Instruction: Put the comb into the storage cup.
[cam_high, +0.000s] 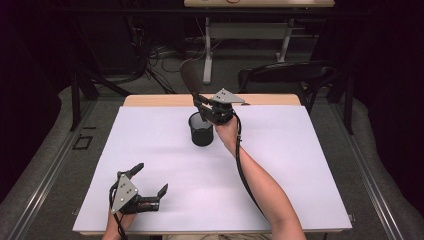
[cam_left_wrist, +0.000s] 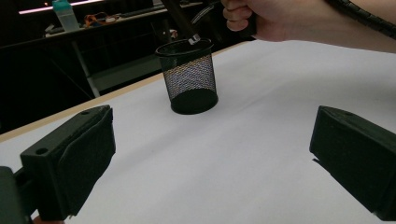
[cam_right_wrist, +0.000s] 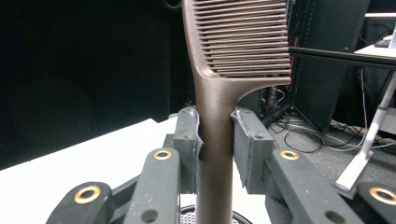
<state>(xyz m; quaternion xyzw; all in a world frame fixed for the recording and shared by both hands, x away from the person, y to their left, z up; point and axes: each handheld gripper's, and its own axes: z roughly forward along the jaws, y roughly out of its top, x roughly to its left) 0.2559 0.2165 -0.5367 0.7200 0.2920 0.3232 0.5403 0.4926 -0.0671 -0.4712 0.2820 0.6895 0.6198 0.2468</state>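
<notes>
Item: brown comb (cam_right_wrist: 219, 107), wide-toothed, with a long handle. Location: clamped by its handle in the right gripper (cam_high: 204, 107), held upright above the black mesh cup (cam_high: 202, 129). In the right gripper view both pads press the handle from either side, the teeth rise above them, and the cup's rim sits directly beneath the handle's lower end.

Item: black mesh cup. Location: standing upright on the white counter (cam_high: 300, 165), toward its far middle, just beside the right hand (cam_high: 225, 131).

Item: left gripper (cam_high: 150, 186). Location: near corner of the counter, well apart from the cup. State: released, jaws spread wide with nothing between them.

Step in hand, as judged: lowering the comb, handle first, into the cup; the handle looks to be at or just inside the rim.

Next move calls for: keeping the handle centred over the opening, sinking it until it bottoms out, then easing the pads apart so the comb leans against the mesh wall without tipping the light cup.
</notes>
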